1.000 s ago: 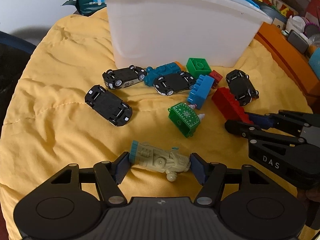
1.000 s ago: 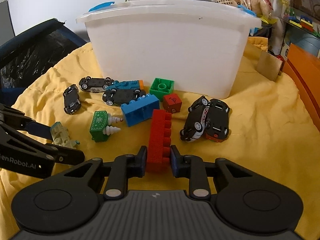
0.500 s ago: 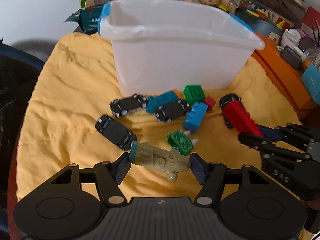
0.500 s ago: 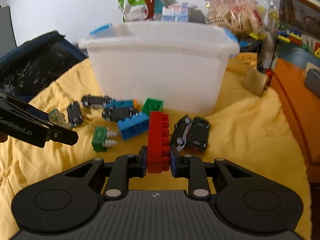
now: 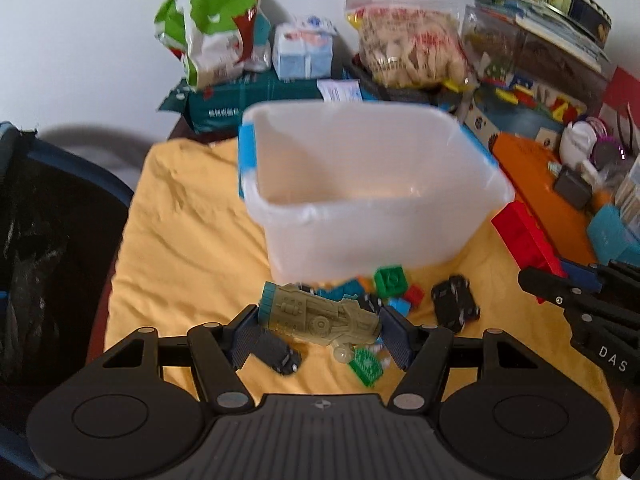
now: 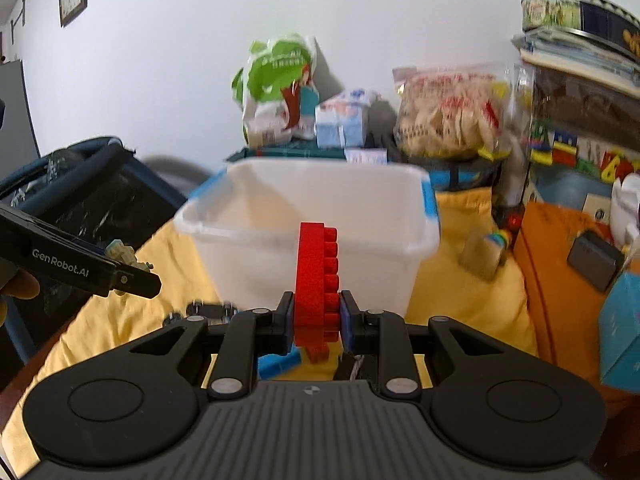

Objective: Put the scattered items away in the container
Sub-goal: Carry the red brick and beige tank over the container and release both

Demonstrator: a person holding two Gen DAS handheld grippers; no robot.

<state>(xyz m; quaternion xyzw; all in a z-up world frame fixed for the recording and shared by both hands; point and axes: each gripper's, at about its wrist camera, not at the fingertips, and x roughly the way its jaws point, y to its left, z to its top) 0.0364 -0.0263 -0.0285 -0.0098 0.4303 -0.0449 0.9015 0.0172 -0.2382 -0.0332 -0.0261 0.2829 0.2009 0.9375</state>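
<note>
1. The left gripper (image 5: 319,326) is clamped on a pale green plastic toy vehicle (image 5: 320,315), held crosswise in the air above the yellow quilted cloth (image 5: 180,240)
2. The right gripper (image 6: 316,320) is closed on a long red studded building brick (image 6: 316,280), standing upright between its pads
3. The white translucent plastic tub (image 5: 372,184) sits ahead of both, open-topped
4. Black toy cars (image 5: 454,302), a green square brick (image 5: 390,280) and blue bricks lie on the cloth just before the tub
</note>
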